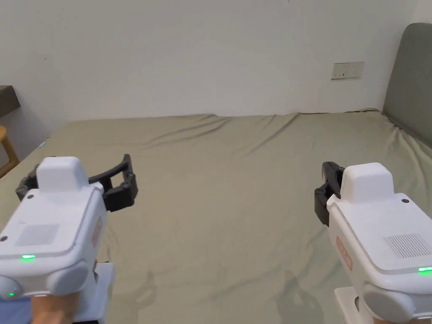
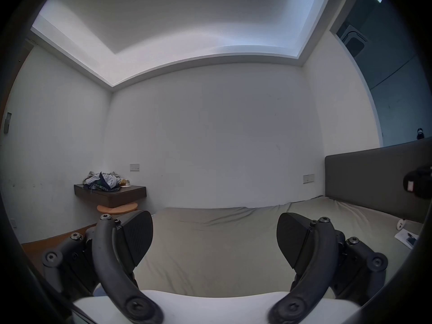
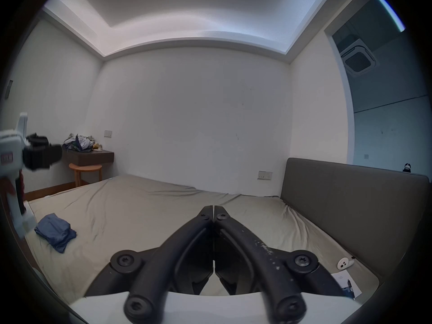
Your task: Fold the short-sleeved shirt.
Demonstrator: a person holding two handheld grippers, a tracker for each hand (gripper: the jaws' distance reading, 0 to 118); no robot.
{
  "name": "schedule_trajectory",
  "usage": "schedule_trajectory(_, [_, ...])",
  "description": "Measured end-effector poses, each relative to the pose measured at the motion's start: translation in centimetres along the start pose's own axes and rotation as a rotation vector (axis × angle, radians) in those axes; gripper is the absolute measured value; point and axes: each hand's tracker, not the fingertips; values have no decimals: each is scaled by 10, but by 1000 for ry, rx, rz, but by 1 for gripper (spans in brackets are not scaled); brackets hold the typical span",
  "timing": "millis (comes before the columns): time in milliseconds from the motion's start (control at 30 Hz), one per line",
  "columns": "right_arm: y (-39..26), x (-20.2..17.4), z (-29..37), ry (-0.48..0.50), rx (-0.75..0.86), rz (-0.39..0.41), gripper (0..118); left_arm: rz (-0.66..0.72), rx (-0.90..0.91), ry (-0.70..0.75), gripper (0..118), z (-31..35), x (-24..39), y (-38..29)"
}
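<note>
Blue folded shirt (image 3: 55, 232) on bed (image 1: 219, 177); left gripper (image 2: 215, 240) jaws wide apart, right gripper (image 3: 214, 208) jaws closed, empty

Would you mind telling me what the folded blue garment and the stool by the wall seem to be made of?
The folded blue garment looks like soft woven cloth, matte, judging by its creases and limp edges; the fibre is not discernible. The stool looks like light wood with a smooth finish, given its warm tan colour and round top, though laminate is possible.

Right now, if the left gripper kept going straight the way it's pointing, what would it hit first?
Probably nothing close. The left gripper, jaws open and holding nothing, points over the bare bed sheet toward the far wall. That wall looks like the first thing in line, unless the gripper tilts down into the sheet; depth is unclear.
</note>
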Motion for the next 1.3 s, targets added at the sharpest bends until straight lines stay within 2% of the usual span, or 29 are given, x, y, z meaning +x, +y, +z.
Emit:
schedule_trajectory(100, [2,9,7,-11,19,-11,2,43,-13,-52,105,11,24,-5])
schedule_trajectory(167, [2,12,8,-20,23,-13,2,73,-28,-75,91,13,33,-9])
schedule_trajectory(200, [2,13,9,-25,25,-12,2,80,-24,-86,72,18,37,-7])
schedule_trajectory(300, [0,15,11,-40,31,-11,2,62,-17,-107,0,22,48,-11])
schedule_trajectory(433, [-2,15,12,-54,38,-10,2,91,-40,-157,0,21,50,-8])
schedule_trajectory(1300, [1,10,17,-76,54,-10,2,95,-51,-181,0,24,37,-9])
